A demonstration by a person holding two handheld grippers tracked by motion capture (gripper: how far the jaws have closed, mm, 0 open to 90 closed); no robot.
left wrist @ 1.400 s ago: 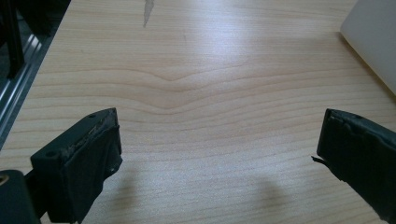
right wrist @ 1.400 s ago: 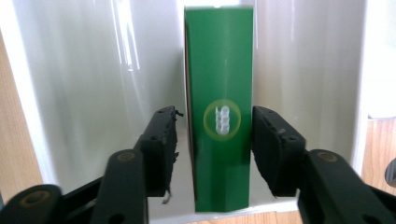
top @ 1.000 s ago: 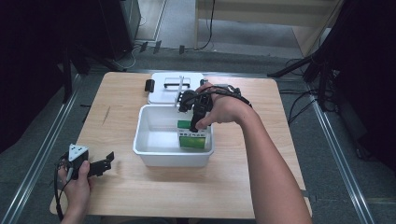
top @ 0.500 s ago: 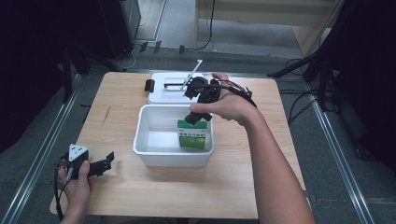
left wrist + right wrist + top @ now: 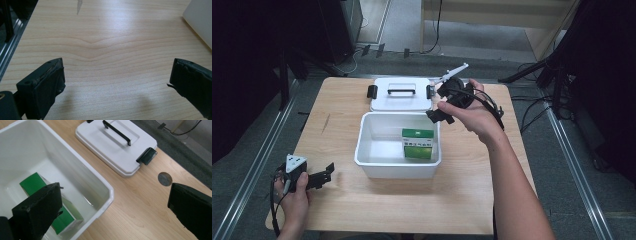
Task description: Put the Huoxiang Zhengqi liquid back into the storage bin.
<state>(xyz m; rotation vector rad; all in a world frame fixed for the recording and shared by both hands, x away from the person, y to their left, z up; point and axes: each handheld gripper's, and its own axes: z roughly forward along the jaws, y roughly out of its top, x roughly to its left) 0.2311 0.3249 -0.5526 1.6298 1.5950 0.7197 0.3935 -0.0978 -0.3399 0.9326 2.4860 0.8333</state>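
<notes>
Item: white lid (image 5: 401,95), black handle on top, black clips at its left and right ends. It lies flat on the surface (image 5: 462,200), at the far side, just behind the white bin (image 5: 397,170) and touching or nearly touching the bin's far wall. Long axis: left to right across the surface, parallel to the bin's far rim; the handle follows the same axis.

Item: green box (image 5: 417,144), inside the bin, in its right half, leaning at or near the right wall.

Item: right gripper (image 5: 441,115), above the bin's far right corner, just right of the lid's right clip. Jaws have just been opening and now stand fully apart, with nothing between them. In the right gripper view the lid (image 5: 117,147) lies ahead of the jaws, between their lines.

Item: left gripper (image 5: 328,175), at the near left of the surface, well apart from bin and lid. Jaws wide open, nothing held, bare wood beneath.

Judgement: the lid looks due next. The right gripper is much the nearer; the lid lies to its left, so the approach calls for a short leftward reach to the handle.
</notes>
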